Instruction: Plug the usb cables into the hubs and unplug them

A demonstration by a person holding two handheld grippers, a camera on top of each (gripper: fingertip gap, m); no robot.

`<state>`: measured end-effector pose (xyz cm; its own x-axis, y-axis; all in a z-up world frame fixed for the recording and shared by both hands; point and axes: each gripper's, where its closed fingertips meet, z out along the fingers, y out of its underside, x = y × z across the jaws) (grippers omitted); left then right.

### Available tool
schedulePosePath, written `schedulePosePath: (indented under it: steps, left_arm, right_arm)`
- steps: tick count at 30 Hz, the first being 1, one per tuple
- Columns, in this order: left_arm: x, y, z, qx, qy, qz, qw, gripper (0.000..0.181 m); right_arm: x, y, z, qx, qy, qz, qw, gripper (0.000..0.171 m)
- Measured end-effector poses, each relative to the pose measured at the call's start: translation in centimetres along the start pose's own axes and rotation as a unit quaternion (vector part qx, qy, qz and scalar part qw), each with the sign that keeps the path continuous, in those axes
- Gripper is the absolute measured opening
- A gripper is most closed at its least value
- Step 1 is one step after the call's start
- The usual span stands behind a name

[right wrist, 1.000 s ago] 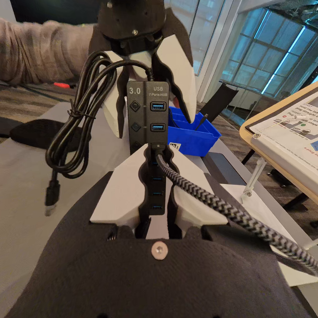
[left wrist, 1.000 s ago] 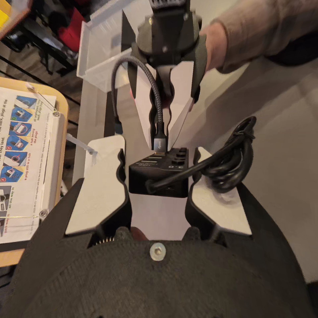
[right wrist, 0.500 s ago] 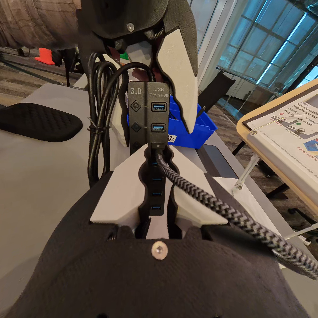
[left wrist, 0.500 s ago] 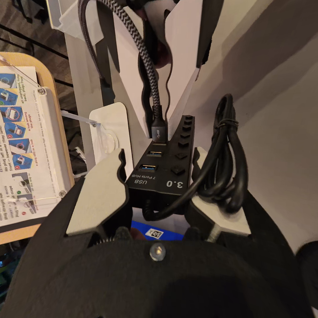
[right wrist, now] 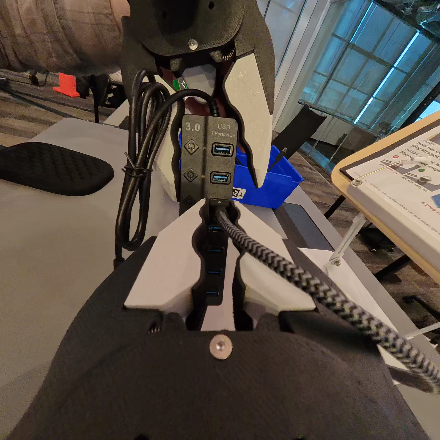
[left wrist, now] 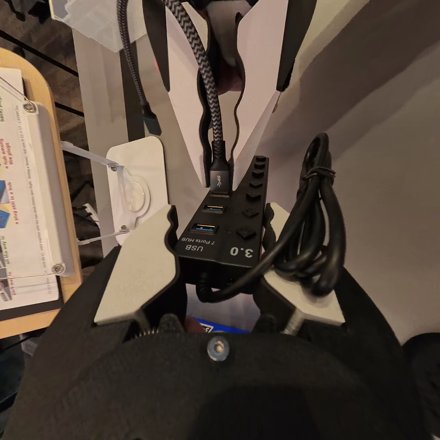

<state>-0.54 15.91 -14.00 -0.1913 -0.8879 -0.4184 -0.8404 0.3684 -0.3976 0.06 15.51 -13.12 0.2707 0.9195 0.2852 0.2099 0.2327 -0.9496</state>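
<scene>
Risk sits mainly at the third port. From the left wrist view, the left gripper (left wrist: 220,240) is clamped on the near end of the black hub (left wrist: 228,223), one finger on each long side, holding it up off the grey table (left wrist: 381,166) with its bundled black lead (left wrist: 312,226) draped over the right-hand finger. Across from it the right gripper (left wrist: 219,188) pinches the plug (left wrist: 218,177) of the braided cable (left wrist: 209,78), which stands in the third port with a strip of metal showing above the socket, so it looks not fully home. If the push or pull runs off the port's axis, the plug could bind or lever the hub round in a grip that only holds one end. From the right wrist view, the right gripper (right wrist: 217,204) is closed on that plug (right wrist: 218,202), the braided cable (right wrist: 297,278) trailing back over its right finger, while the hub (right wrist: 207,164) stands upright ahead with two free ports above. The heavy lead (right wrist: 140,166) hanging to one side may twist the hub, and the trailing cable could snag the document stand (right wrist: 392,190) nearby.
</scene>
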Motion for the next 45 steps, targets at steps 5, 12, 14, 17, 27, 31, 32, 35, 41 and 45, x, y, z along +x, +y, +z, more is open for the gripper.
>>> schedulePosePath:
  steps: [5,12,14,17,27,31,32,35,41,45]
  left_arm:
    - [0.9,1.6,1.5,-0.022,0.014,0.0,1.0,0.069]
    - [1.7,2.8,2.6,-0.039,0.037,-0.001,0.999,0.069]
    - [1.7,2.8,2.6,-0.04,0.037,-0.001,0.999,0.068]
    - [1.7,2.6,2.4,-0.036,0.042,-0.001,0.998,0.068]
    - [1.7,2.0,1.7,-0.019,0.042,0.009,0.999,0.068]
    - [1.1,2.2,1.6,-0.013,0.027,0.006,1.0,0.068]
    - [0.9,2.3,1.5,-0.011,0.021,0.007,1.0,0.068]
    - [0.3,2.4,1.3,-0.005,0.009,0.002,1.0,0.068]
    - [0.8,1.6,0.4,0.02,0.009,0.025,0.999,0.067]
    - [0.8,0.7,-0.1,0.032,-0.004,0.054,0.998,0.066]
  right_arm:
    - [-0.7,2.1,1.2,-0.019,-0.011,0.007,1.0,0.014]
    - [-1.3,3.8,2.0,-0.034,-0.02,0.013,0.999,0.015]
    - [-1.3,3.8,2.1,-0.032,-0.021,0.013,0.999,0.015]
    - [-1.4,3.6,2.0,-0.026,-0.021,0.008,0.999,0.015]
    - [-1.5,2.7,1.7,-0.026,-0.018,-0.003,0.999,0.014]
    - [-1.0,2.5,1.9,-0.041,0.015,-0.022,0.999,0.015]
    - [-0.8,2.4,2.0,-0.045,0.026,-0.03,0.998,0.014]
    - [-0.3,2.1,2.1,-0.057,0.061,-0.052,0.995,0.014]
    - [-1.0,0.9,1.4,-0.028,0.017,-0.02,0.999,0.014]
    - [-1.0,0.0,0.6,0.02,-0.022,0.045,0.999,0.014]
